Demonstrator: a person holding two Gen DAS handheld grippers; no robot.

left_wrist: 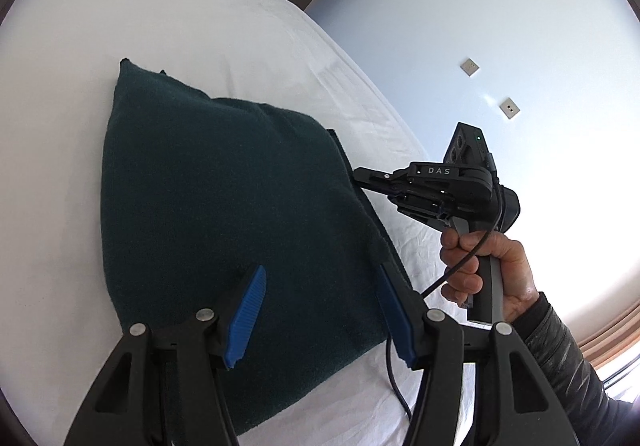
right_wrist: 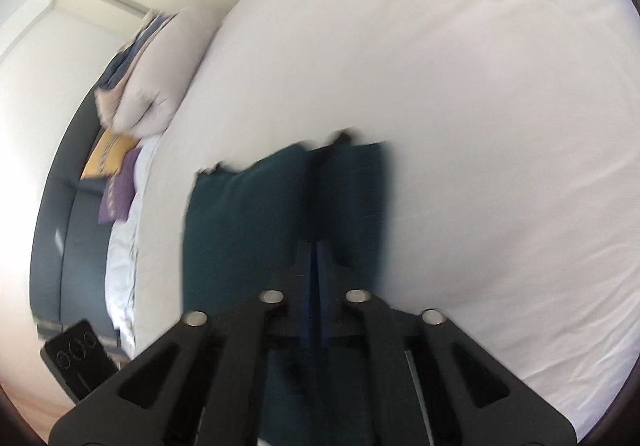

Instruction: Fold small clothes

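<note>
A dark green garment lies folded on the white bed. My left gripper hovers open over the garment's near part, its blue pads wide apart with only cloth below them. A hand holds my right gripper at the garment's right edge, jaws together on the hem. The right wrist view is blurred: the right gripper is shut, and the green garment rises around its tips.
Pillows and yellow and purple cushions are stacked at the bed's far left beside a dark headboard. A black device shows at lower left. A cable hangs by the left gripper. The floor has two sockets.
</note>
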